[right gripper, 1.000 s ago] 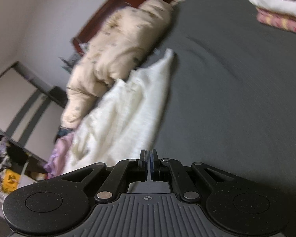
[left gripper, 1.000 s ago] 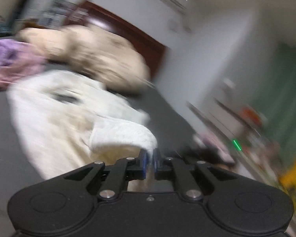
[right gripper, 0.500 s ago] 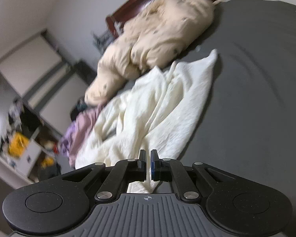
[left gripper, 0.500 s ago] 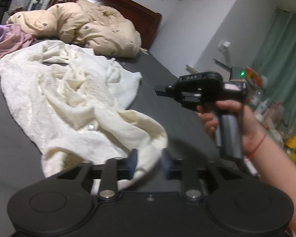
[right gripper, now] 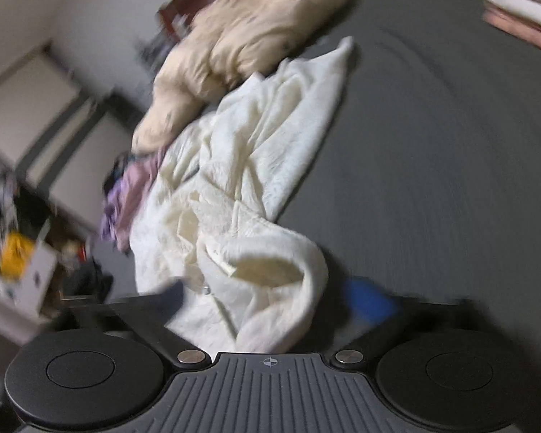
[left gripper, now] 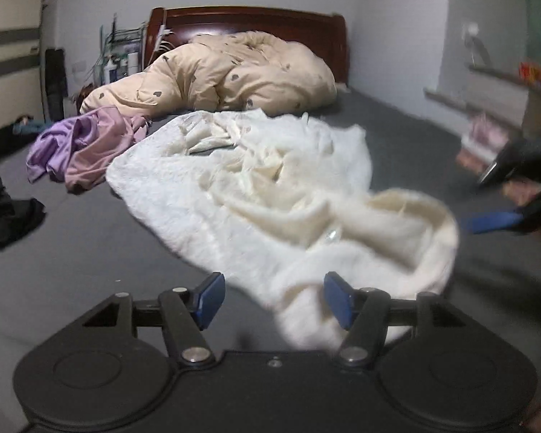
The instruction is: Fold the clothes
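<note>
A cream fleece garment (left gripper: pixel 277 195) lies crumpled across the dark grey bed sheet (left gripper: pixel 72 245); the right wrist view shows the same garment (right gripper: pixel 256 166) stretching toward the headboard. My left gripper (left gripper: pixel 274 301) is open, its blue pads wide apart, with the garment's near edge lying between them. My right gripper (right gripper: pixel 270 299) is also open and blurred, with a rolled cuff of the garment (right gripper: pixel 270 267) between its fingers. In the left wrist view the right gripper's blue fingertip (left gripper: pixel 494 220) shows at the right, beside the garment's cuff.
A beige duvet (left gripper: pixel 227 72) is heaped against the dark wooden headboard (left gripper: pixel 256 21). Purple and pink clothes (left gripper: pixel 83 144) lie left of the cream garment, dark clothes (left gripper: pixel 3 213) at the bed's left edge. Folded items (right gripper: pixel 515 0) sit at the far right of the sheet.
Both grippers have opened wide from shut. The left one let go of the garment's edge, which now lies on the bed. The right gripper has come down to the garment's cuff.
</note>
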